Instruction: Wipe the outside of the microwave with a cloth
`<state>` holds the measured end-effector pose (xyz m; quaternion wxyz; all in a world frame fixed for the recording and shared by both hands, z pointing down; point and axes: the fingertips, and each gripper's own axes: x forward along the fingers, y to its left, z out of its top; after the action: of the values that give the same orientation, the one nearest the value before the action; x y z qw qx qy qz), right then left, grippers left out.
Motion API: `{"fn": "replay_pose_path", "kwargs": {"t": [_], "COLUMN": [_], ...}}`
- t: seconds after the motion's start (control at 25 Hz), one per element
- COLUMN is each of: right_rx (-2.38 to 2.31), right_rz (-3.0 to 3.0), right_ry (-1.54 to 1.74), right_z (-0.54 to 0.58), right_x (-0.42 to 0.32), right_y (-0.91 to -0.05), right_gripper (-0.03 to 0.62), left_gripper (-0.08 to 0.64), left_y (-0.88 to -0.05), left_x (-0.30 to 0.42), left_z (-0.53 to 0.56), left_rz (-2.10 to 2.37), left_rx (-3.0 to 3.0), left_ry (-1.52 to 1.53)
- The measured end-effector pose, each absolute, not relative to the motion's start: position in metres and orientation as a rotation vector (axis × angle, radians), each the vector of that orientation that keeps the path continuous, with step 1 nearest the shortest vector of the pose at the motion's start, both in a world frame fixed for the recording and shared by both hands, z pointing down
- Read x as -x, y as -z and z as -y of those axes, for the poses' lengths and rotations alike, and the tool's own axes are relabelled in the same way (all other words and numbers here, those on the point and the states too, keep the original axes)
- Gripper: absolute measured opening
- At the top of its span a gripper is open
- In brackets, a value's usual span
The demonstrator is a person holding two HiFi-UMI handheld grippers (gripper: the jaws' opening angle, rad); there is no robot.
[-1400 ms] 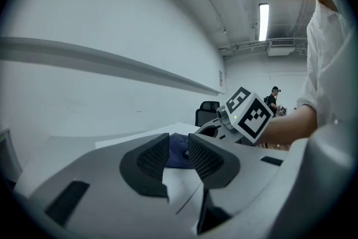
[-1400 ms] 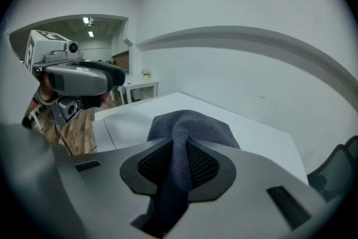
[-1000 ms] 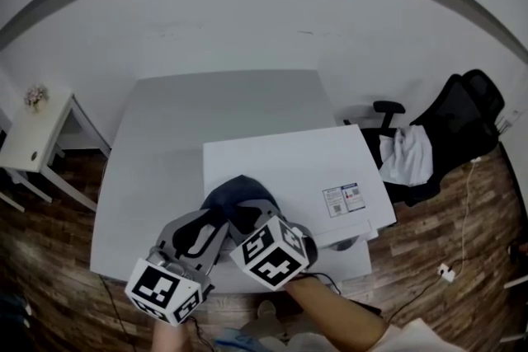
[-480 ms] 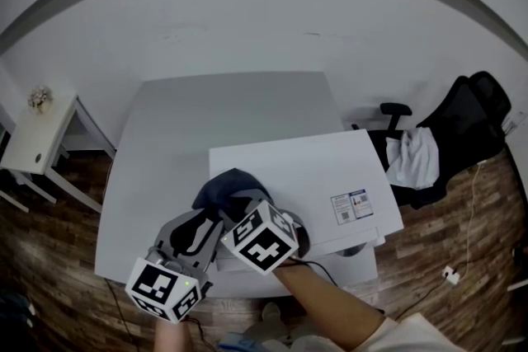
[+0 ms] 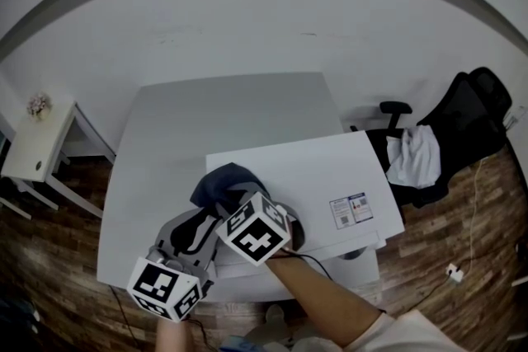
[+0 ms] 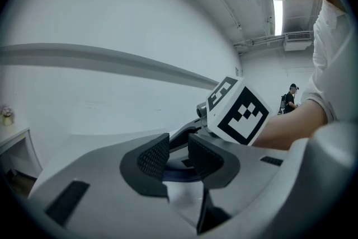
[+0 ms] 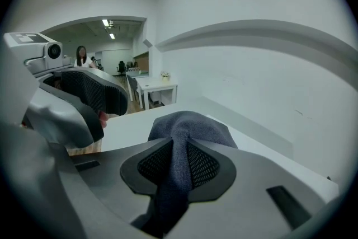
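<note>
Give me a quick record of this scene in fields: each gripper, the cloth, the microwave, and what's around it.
Right gripper: shut on the dark blue-grey cloth
Cloth position: bunched on top of the white microwave, near its left edge
Left gripper: jaws apart, empty, beside the right one
Microwave position: on the white table
Surroundings: black office chair at right, small white side table at left

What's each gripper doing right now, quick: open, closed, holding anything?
Left gripper: open, nothing between its jaws.
Right gripper: closed on the cloth.
</note>
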<state>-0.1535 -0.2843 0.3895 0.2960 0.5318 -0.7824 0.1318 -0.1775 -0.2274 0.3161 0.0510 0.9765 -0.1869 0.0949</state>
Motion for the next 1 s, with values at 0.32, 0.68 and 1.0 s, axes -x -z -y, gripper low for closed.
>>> {"fn": "replay_pose_path", "kwargs": {"t": [0.32, 0.68, 1.0], "right_rx": [-1.435, -1.444, -1.448], "right_rz": [2.08, 2.069, 2.077], "right_ry": [-0.343, -0.338, -0.359], "right_z": [0.291, 0.291, 0.286], "right_x": [0.147, 0.125, 0.083], "right_y": [-0.388, -0.388, -0.387], "right_gripper": [0.087, 0.087, 0.087], "left_gripper": [0.104, 0.104, 0.104], "left_y": [-0.323, -0.328, -0.321], "left_x": [0.167, 0.141, 0.101], "left_z": [0.242, 0.253, 0.258], "left_rz": [0.598, 0.611, 0.595], "left_rx": [-2.972, -2.974, -2.951], "left_ry": [-0.314, -0.375, -0.456]}}
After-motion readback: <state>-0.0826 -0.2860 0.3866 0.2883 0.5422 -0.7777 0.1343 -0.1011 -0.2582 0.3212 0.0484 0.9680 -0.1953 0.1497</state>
